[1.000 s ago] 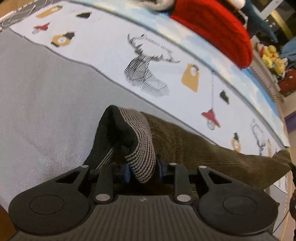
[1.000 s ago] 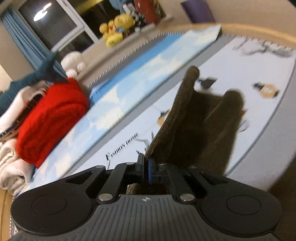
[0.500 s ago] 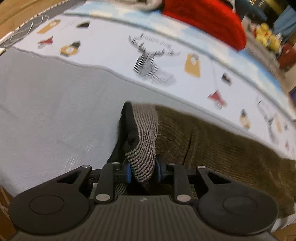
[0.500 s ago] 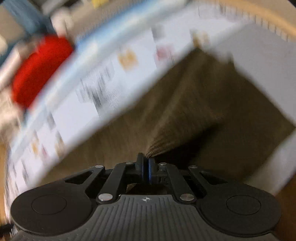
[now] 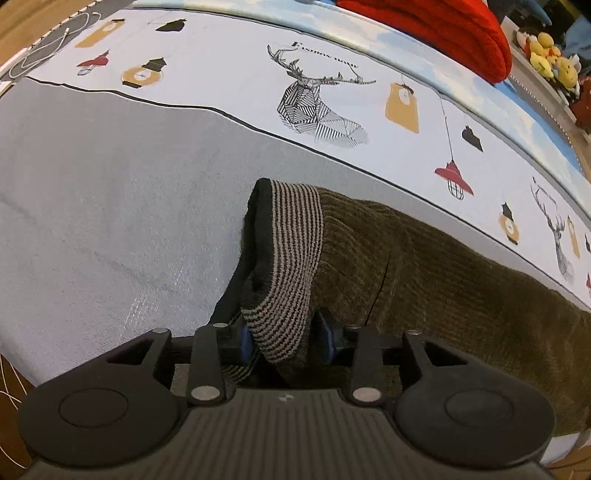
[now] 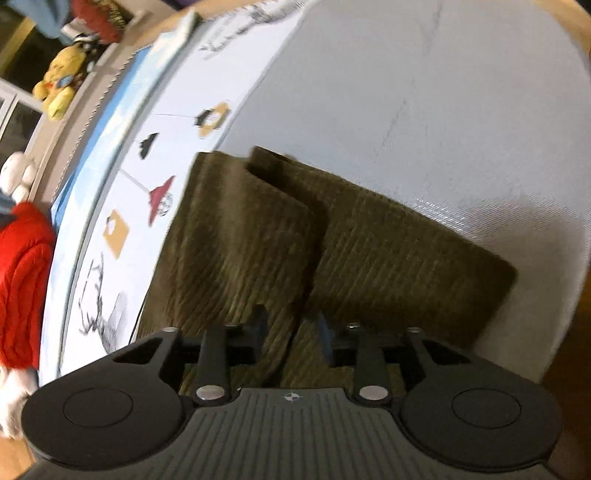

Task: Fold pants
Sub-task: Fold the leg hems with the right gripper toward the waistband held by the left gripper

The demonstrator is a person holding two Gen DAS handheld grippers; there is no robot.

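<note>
Olive-brown corduroy pants [image 5: 461,280] lie across the grey part of the cloth. Their striped waistband [image 5: 288,266] sits between the pads of my left gripper [image 5: 284,338], whose jaws stand somewhat apart around it. In the right wrist view the pants [image 6: 258,243] lie flat, the legs side by side. My right gripper [image 6: 291,332] is open just above them, and the fabric lies loose between its fingers.
The surface is a grey and white cloth [image 5: 110,192] printed with deer and lamps. A red knitted garment [image 5: 443,26] and yellow plush toys [image 5: 554,62] lie at the far side. A wooden edge [image 6: 569,332] shows to the right of the pants.
My right gripper was shut on the pant legs and held them up; it came down to the cloth and opened. My left gripper's jaws have widened around the waistband.
</note>
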